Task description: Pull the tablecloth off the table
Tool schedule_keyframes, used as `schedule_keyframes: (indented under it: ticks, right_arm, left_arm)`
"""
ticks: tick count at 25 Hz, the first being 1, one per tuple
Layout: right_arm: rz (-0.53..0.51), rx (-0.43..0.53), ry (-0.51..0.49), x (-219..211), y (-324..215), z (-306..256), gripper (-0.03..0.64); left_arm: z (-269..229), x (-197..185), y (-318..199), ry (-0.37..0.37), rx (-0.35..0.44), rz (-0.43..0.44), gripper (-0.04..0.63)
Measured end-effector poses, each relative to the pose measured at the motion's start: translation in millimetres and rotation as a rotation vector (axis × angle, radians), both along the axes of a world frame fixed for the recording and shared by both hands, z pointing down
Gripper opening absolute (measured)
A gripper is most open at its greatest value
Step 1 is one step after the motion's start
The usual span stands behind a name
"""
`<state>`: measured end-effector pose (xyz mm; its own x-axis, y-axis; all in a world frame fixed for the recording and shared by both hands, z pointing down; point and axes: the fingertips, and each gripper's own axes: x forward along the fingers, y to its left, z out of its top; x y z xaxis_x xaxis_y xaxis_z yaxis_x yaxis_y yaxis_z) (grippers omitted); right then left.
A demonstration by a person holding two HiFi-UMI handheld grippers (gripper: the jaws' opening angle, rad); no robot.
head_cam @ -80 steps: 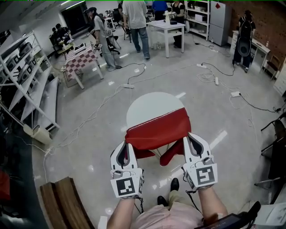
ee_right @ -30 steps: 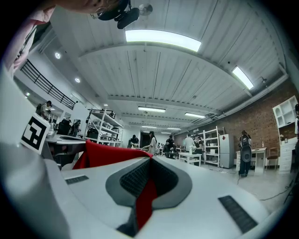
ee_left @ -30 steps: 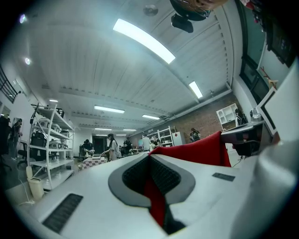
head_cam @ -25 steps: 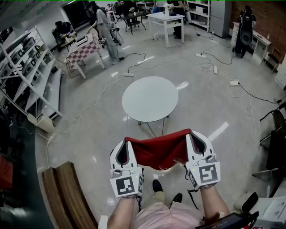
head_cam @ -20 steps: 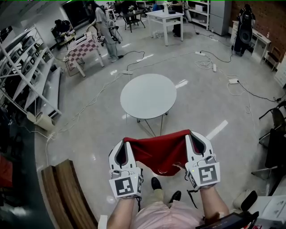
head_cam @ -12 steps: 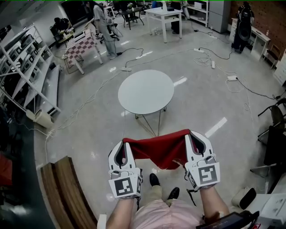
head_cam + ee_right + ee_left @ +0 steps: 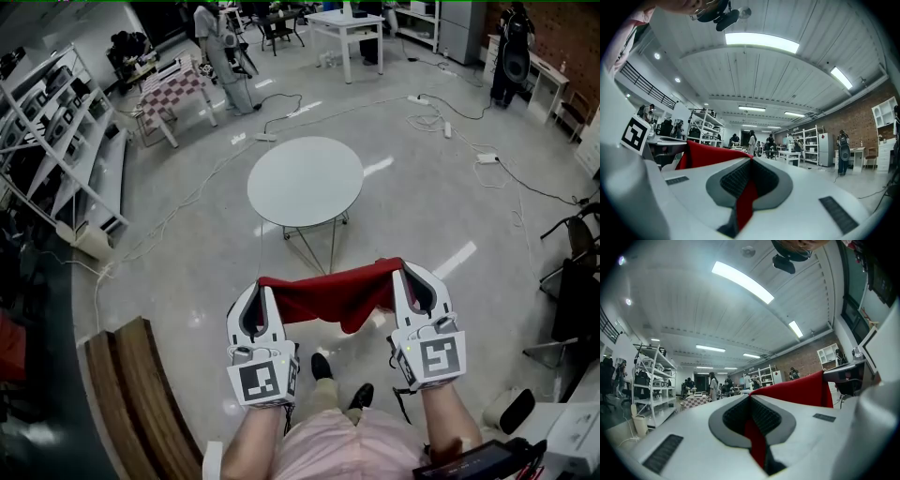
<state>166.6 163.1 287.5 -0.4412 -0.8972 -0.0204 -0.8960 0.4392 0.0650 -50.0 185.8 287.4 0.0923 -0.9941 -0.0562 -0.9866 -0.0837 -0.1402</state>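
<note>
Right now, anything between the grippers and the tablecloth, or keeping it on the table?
Nothing visible. The left gripper and right gripper are each shut on the red tablecloth, which hangs stretched between them, apart from the round white table.

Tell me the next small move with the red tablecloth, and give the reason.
Probably bring the two ends together to gather it. The red tablecloth hangs wholly clear of the bare round white table. It is stretched between the left hand-held gripper and the right hand-held gripper, both clamped on its top edge, and its middle sags toward the floor.
</note>
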Motion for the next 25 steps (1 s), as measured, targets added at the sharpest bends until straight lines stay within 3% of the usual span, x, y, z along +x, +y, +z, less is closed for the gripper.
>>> schedule_keyframes:
  ticks: [25]
  right_arm:
    - [0.009, 0.014, 0.007, 21, 35, 7, 0.021]
  left_arm:
    - [2, 21, 26, 0.008, 0.003, 0.025, 0.031]
